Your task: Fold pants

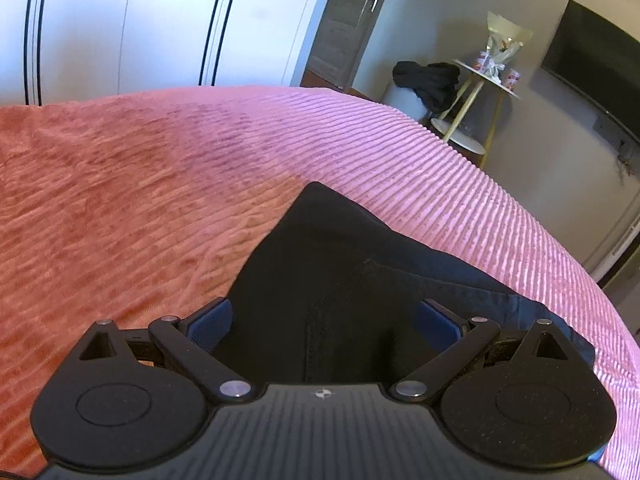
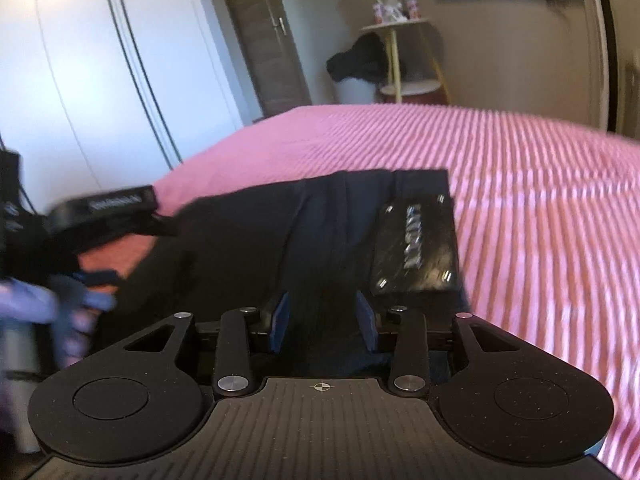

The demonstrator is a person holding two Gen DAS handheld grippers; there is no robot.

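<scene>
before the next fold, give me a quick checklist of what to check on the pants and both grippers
1. Left gripper jaws open, nothing pinched: ok, the pads stand wide apart over the black pants.
2. Right gripper let go: ok, its jaws are partly open with fabric between the pads but not pressed.
3. Pants lying on the pink bedspread, not hanging off: ok.
4. Waistband leather patch facing up: ok.
5. Fabric smooth: not ok, creases run beside the patch.
6. Legs aligned: cannot tell, the legs are out of view.

A pink ribbed bedspread (image 1: 400, 140) covers the bed. Beyond stand white wardrobe doors (image 1: 120, 28), a wooden door (image 1: 352, 20) and a round side table (image 1: 486, 80).
</scene>
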